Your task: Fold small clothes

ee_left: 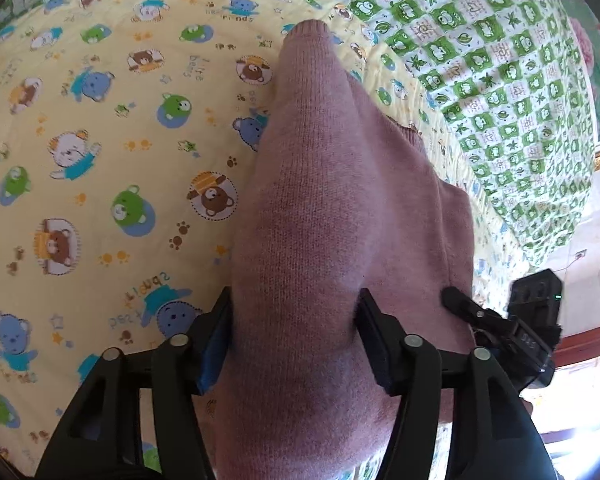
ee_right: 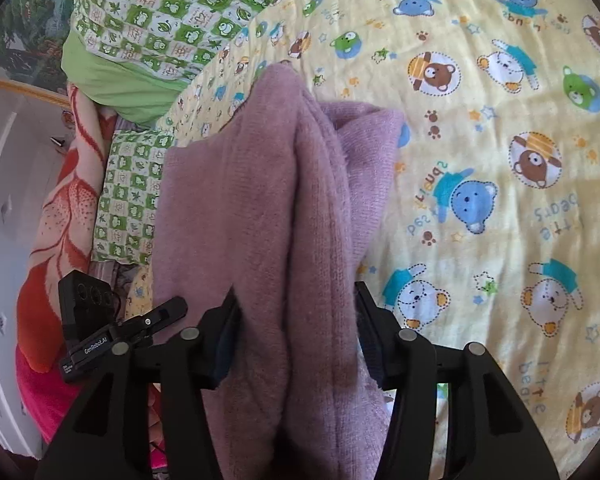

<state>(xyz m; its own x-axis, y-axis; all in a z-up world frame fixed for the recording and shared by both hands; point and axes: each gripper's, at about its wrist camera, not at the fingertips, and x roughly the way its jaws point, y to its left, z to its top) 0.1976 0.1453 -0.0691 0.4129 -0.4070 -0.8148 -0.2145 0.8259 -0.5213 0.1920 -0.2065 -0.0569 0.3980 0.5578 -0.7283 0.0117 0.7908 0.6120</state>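
Observation:
A small mauve knitted garment [ee_left: 332, 200] is lifted over a yellow bear-print bedsheet [ee_left: 100, 160]. My left gripper [ee_left: 294, 332] is shut on a bunched part of it, and the cloth drapes forward past the fingers. In the right wrist view the same mauve garment [ee_right: 268, 208] hangs in folds. My right gripper [ee_right: 296, 328] is shut on its thick gathered edge above the yellow sheet [ee_right: 500, 160]. Each gripper shows at the edge of the other's view, the right one in the left wrist view [ee_left: 500, 320] and the left one in the right wrist view [ee_right: 112, 328].
A green-and-white frog-print quilt [ee_left: 480, 60] is heaped at the bed's far side, also in the right wrist view [ee_right: 172, 12]. An orange and red floral blanket [ee_right: 60, 232] lies at the bed's edge. A framed picture [ee_right: 24, 52] hangs on the wall.

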